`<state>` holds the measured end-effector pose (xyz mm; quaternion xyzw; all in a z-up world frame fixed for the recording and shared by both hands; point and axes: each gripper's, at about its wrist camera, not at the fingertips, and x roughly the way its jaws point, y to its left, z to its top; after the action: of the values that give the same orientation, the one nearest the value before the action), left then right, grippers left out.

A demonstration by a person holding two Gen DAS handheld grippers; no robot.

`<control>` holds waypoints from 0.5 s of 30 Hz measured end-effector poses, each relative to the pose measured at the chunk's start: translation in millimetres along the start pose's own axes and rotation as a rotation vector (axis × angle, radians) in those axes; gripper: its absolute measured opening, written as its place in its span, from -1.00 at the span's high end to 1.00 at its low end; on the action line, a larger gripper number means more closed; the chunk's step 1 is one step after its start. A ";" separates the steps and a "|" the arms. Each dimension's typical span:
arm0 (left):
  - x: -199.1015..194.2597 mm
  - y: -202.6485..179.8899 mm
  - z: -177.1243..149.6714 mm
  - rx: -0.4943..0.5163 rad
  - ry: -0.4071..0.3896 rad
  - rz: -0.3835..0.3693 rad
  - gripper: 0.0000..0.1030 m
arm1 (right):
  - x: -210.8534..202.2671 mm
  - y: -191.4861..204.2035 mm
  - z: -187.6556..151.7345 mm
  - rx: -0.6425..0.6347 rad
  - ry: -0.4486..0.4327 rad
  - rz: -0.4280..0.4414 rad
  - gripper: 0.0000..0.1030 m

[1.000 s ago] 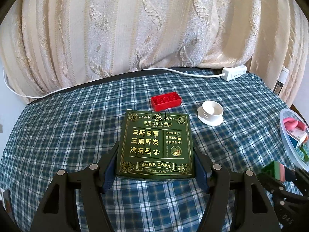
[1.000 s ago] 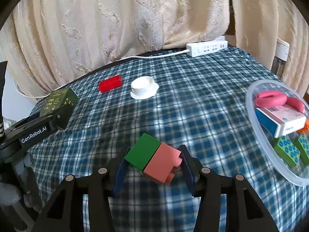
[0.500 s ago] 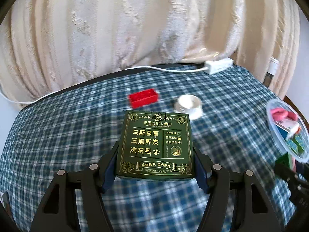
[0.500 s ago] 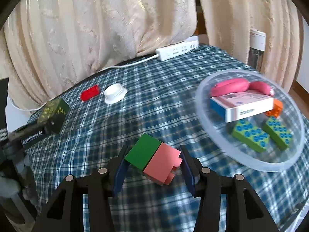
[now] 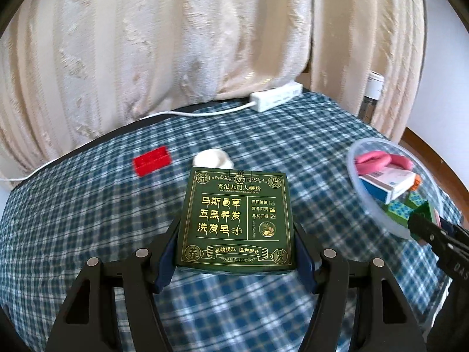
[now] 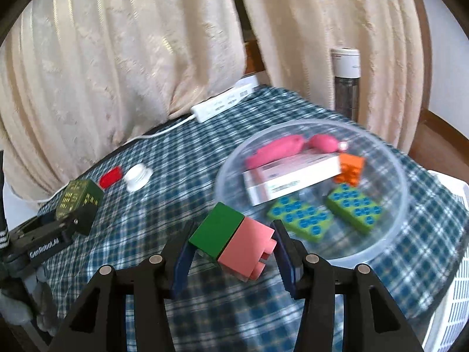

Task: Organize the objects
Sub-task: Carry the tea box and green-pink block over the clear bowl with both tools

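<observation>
Over the plaid tablecloth, both loads have swung toward the clear plastic bowl (image 6: pixel 390 231).

Clamped in the right gripper (image 6: pixel 233 242), the green-and-pink block pair (image 6: pixel 231 239) now hangs at the bowl's near rim; a second ago the bowl sat well off. The left gripper (image 5: pixel 236 245) pinches the green soap box (image 5: pixel 237 220), trailing behind. Judged: drop-off comes next; red brick (image 5: pixel 151 160) and white cap (image 5: pixel 212 159) remain.

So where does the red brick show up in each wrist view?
Left wrist: red brick lies left of centre on the checked cloth, left of the white cap.
Right wrist: red brick sits at far left, again just left of the white cap.
Shared landmark: the white power strip.
</observation>
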<state>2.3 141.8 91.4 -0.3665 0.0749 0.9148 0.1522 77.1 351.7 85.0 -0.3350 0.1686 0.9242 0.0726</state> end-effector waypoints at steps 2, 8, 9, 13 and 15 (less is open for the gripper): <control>0.1 -11.8 2.4 0.015 0.000 -0.015 -0.32 | -3.3 -12.0 2.2 0.019 -0.013 -0.012 -0.04; 2.3 -47.7 9.5 0.055 0.004 -0.076 -0.32 | -6.3 -43.9 8.9 0.053 -0.034 -0.047 -0.04; 3.0 -54.5 10.7 0.062 0.006 -0.088 -0.32 | -6.1 -47.8 10.3 0.055 -0.036 -0.053 -0.04; 5.6 -77.2 14.6 0.086 0.017 -0.135 -0.32 | -4.6 -66.1 16.5 0.071 -0.044 -0.077 -0.04; 7.1 -89.3 17.2 0.100 0.023 -0.160 -0.32 | -4.0 -72.4 19.0 0.076 -0.046 -0.084 -0.04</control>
<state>16.1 231.9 96.6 -0.3737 0.0927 0.8906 0.2419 86.8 426.0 82.2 -0.3174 0.1875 0.9207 0.1278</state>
